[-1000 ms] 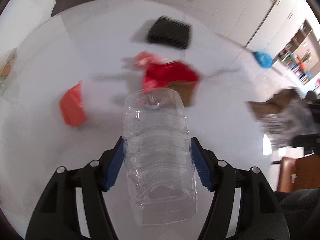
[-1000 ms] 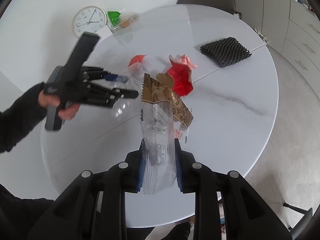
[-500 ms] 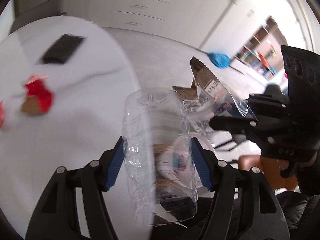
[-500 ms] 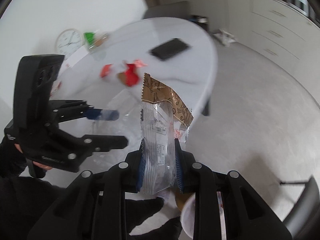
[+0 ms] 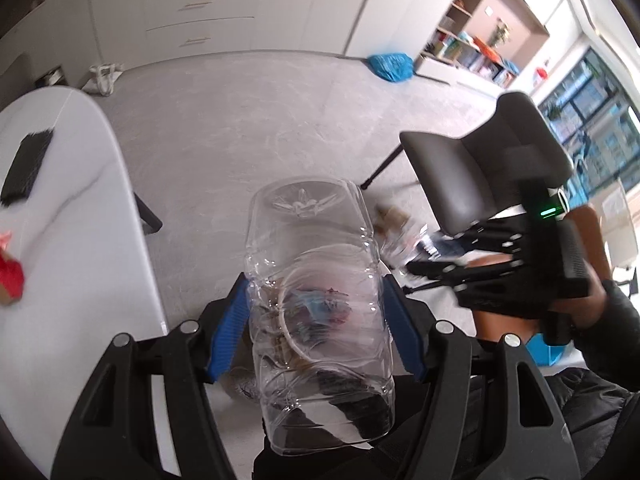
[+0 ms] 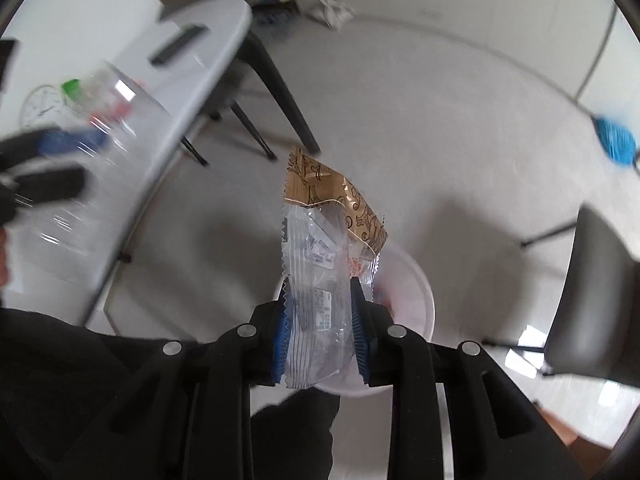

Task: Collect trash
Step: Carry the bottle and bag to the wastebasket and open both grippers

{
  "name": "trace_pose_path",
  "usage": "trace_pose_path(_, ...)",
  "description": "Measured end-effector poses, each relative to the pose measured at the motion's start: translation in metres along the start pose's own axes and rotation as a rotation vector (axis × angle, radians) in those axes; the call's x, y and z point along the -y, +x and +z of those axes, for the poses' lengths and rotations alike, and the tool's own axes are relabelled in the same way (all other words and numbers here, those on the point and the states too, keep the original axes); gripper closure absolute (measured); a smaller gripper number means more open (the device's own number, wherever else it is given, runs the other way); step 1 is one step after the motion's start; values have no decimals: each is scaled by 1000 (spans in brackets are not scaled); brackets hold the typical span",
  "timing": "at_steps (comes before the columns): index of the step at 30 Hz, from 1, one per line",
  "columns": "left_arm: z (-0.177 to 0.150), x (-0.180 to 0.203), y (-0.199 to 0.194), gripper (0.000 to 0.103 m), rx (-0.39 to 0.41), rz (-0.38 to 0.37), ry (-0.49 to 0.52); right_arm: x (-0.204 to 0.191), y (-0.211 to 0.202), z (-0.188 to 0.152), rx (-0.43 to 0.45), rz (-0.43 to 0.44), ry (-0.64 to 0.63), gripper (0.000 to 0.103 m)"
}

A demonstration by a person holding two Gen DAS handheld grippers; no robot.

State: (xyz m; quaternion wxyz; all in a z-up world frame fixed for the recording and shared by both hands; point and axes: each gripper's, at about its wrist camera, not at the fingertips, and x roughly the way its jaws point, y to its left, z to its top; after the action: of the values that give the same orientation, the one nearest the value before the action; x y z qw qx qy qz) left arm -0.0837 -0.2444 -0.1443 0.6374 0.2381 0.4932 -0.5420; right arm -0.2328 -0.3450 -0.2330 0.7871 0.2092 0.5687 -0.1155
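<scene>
Clear bottle (image 5: 316, 300) clamped in left hand-held gripper (image 5: 316, 320); right hand-held gripper (image 6: 322, 320) pinches wrapper (image 6: 324, 264).

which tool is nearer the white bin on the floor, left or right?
Right. The right tool, shut on the snack wrapper, hangs directly over the white bin. The left tool, holding the clear bottle, is off to the side by the table.

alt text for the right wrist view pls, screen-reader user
The right tongs grip a crinkled clear-and-gold plastic snack wrapper above a round white bin on the grey floor. A white oval table sits upper left, a dark grey chair at the right edge.
</scene>
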Motion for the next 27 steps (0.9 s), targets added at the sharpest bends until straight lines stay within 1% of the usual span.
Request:
trace_pose_path(1,0,1,1,40,-6,0,5,4,9,-4,-20,-1,4,75)
trace_pose_path(4,3,12,13,40,-41,7,12,12,35,-13,-88,-8,16,65)
trace_pose_path(6,4,16,19,40,-62,12,9,17,45,-17,-108,-15,27,46)
trace_pose_path(7,6,20,23,40,-67,13,8,19,47,-17,-110,-24,35,41)
trace_pose_path(8,6,22,23,40,-71,13,7,18,47,-18,-108,-37,43,32)
trace_pose_path(9,7,25,26,40,-76,12,8,21,44,-18,-101,-48,53,26)
trace_pose_path(11,7,29,28,40,-83,12,8,28,38,-19,-89,-64,71,21)
trace_pose_path(14,7,34,37,40,-105,4,15,39,27,-22,-76,-95,99,18)
trace_pose_path(18,9,48,57,40,-146,-8,64,59,9,-26,-48,-127,142,13)
trace_pose_path(21,7,56,73,38,-191,-28,90,71,-1,-27,-35,-135,165,13)
trace_pose_path(23,7,59,79,16,-210,-9,101,76,-6,-27,-24,-133,176,13)
trace_pose_path(27,6,57,75,10,-181,42,107,76,-10,-25,-4,-132,183,12)
